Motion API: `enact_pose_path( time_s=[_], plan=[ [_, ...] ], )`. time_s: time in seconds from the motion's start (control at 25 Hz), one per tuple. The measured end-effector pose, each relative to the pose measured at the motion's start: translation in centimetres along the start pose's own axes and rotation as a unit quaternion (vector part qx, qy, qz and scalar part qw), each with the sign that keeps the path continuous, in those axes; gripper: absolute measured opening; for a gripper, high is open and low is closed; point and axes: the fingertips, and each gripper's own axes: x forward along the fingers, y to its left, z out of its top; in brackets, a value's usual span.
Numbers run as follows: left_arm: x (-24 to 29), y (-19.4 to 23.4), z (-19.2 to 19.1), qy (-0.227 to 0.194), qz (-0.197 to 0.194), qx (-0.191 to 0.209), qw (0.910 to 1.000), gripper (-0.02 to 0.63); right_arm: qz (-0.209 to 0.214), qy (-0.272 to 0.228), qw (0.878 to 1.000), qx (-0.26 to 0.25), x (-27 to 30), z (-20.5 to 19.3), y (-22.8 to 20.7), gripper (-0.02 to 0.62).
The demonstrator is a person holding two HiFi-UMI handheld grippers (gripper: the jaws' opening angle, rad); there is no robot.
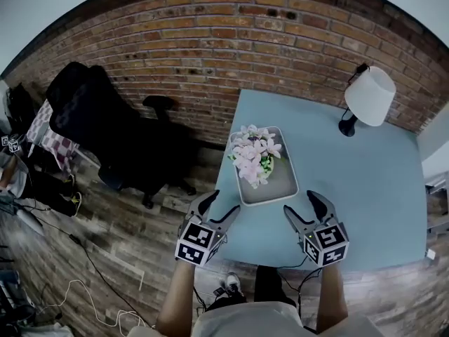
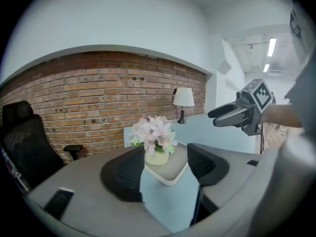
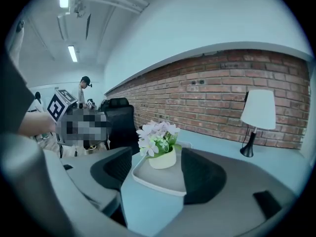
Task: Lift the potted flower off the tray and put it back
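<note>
Head view: the potted flower (image 1: 254,156) stands in the tray (image 1: 280,185) at the frame's centre, on the pale blue bench (image 1: 365,202). Just below, the left gripper (image 1: 223,203) and right gripper (image 1: 302,203) hover side by side, both with jaws apart and gripping nothing.

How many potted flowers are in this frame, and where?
1. The potted flower stands in the far half of the tray, near the left edge of the blue table. No other pot shows in any view.
</note>
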Motion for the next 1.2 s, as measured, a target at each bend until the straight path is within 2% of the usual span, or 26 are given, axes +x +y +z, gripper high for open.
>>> enact_pose_path(
  time_s=[0.36, 0.48, 0.84, 1.04, 1.2],
  plan=[
    [-6.2, -2.4, 3.5, -0.043, 0.003, 0.023, 0.9988, 0.254, -0.028, -0.039, 0.998, -0.042, -6.4, 3.3, 4.2, 0.228],
    [-8.0, -2.7, 4.8, -0.066, 0.009, 0.027, 0.9974, 0.191, -0.037, -0.061, 0.996, -0.047, -8.2, 4.7, 5.2, 0.179],
    [-14.1, -5.3, 6.9, -0.108, 0.007, 0.066, 0.9919, 0.088, -0.031, -0.093, 0.993, -0.070, -12.7, 7.9, 9.8, 0.099],
    [-15.6, -6.6, 7.5, -0.113, 0.010, 0.115, 0.9869, 0.040, -0.034, -0.105, 0.991, -0.070, -14.1, 8.6, 10.7, 0.035],
    [-16.2, -7.4, 7.8, -0.112, -0.003, 0.115, 0.9870, 0.031, -0.032, -0.098, 0.991, -0.084, -14.6, 8.5, 11.4, 0.020]
  ],
)
